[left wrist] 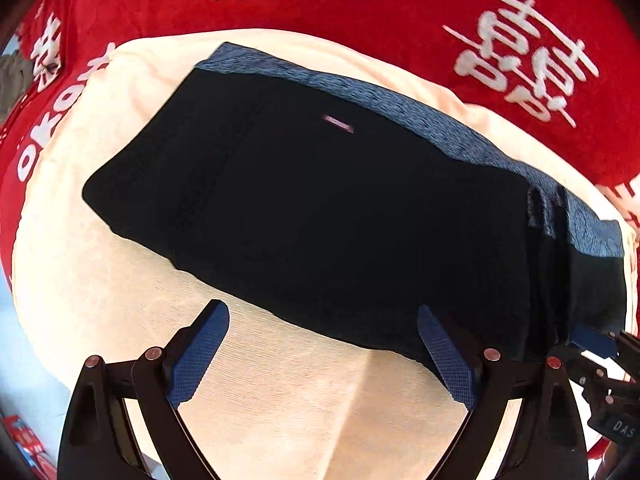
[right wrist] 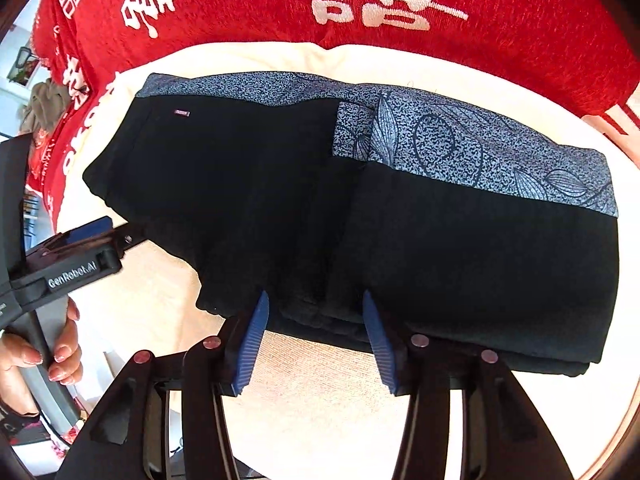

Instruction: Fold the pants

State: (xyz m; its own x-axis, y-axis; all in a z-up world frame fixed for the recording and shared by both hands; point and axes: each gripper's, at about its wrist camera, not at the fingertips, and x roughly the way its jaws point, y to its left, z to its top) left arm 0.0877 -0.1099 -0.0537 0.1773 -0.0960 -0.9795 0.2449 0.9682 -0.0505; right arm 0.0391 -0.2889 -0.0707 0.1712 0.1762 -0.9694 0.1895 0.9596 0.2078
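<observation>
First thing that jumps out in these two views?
The black pants, folded into a wide block with a blue-grey patterned waistband along the far edge, lying mid-frame on a cream cloth. Behind it, a red cloth with big white characters. The right gripper straddles the near edge of the pants; the left gripper is open beside them.
</observation>
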